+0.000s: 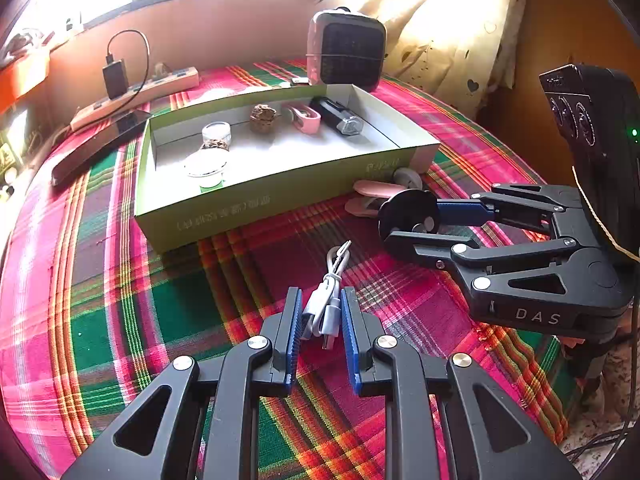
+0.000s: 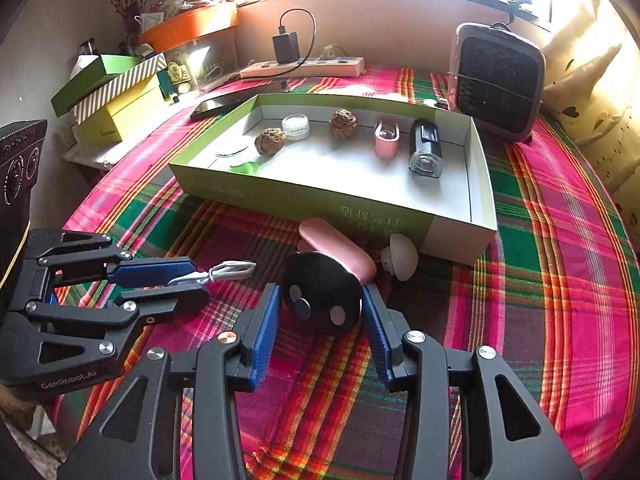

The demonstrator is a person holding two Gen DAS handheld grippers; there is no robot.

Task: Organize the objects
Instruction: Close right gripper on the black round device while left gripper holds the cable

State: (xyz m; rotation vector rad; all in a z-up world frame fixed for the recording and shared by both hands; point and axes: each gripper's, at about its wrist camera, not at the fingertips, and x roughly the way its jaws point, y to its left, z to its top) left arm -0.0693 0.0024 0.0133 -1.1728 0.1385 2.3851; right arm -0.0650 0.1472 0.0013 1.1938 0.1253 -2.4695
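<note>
A woven plaid cloth (image 2: 540, 280) in pink, green and orange, coarse and matt, covers the tabletop. The shallow green cardboard box (image 2: 332, 204) has a matt outside and a plain white paper lining. Inside it, two brown walnut-like balls (image 2: 343, 124) look rough and wrinkled, while the black torch with a clear lens (image 2: 426, 148) is glossy plastic. Near the front edge, the round black disc (image 2: 320, 298) shines smoothly, with dull metal studs. The coiled white cable (image 1: 326, 300) has a smooth rubbery sheath. Each gripper's ribbed blue pads (image 2: 264, 332) look matt.
</note>
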